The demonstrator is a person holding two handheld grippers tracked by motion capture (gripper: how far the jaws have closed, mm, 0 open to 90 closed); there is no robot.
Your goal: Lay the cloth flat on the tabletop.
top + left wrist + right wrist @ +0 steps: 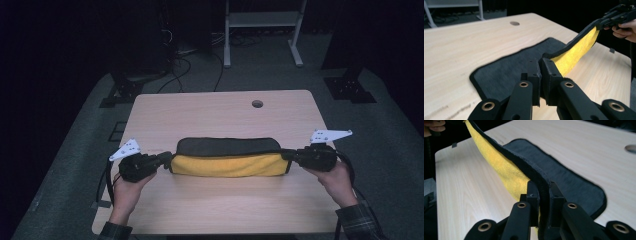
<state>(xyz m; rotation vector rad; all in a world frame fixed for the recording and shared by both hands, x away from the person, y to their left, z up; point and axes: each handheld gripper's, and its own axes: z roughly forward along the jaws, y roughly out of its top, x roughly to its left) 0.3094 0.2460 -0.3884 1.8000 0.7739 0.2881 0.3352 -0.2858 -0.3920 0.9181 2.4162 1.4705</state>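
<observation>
High view: each tool, left (167,161) and right (287,154), pinches the unlabelled yellow-and-black cloth (227,164).

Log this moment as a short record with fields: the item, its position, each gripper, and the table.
item: cloth, yellow on one face, dark grey on the other, black edging
position: near edge lifted, yellow face toward the person; far part lies flat on the table
left gripper: shut on the cloth's left corner
right gripper: shut on the cloth's right corner
table: light wood, round hole near the far edge
</observation>
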